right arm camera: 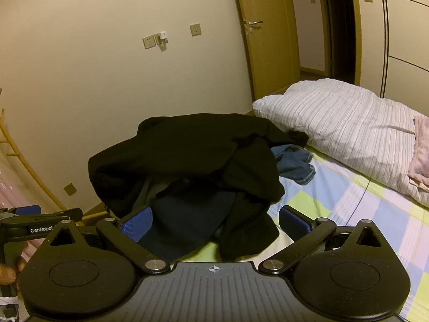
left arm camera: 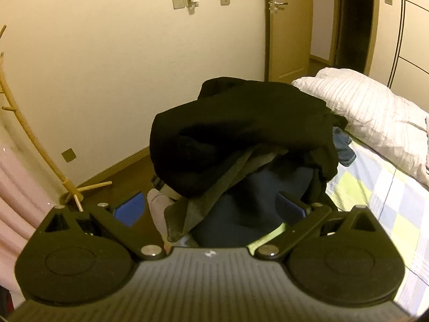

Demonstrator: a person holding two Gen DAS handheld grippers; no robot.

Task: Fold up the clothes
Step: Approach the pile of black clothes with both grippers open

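Cream bedroom walls and a bed with a pastel checked sheet frame both views. Between the blue-padded fingers of the right gripper, which stand wide apart and grip nothing, lies the near edge of a pile of clothes heaped on the bed: navy cloth sits lowest and nearest the fingers, a grey layer shows above it, and a large black garment is draped over the top. Just past the pile, toward the right finger's side, a crumpled piece of blue denim lies on the sheet. Farther out on that side rests a white striped duvet with a pink cloth on it. Off the left finger's side, the left gripper shows at the frame edge, held in a hand. In the left wrist view its own fingers are likewise spread apart and empty, with the same pile directly between and beyond them, its grey edge hanging down toward the gap. Beyond the left finger stands a wooden coat rack on the floor. No containers are in view; the clothes lie loose on the bed.
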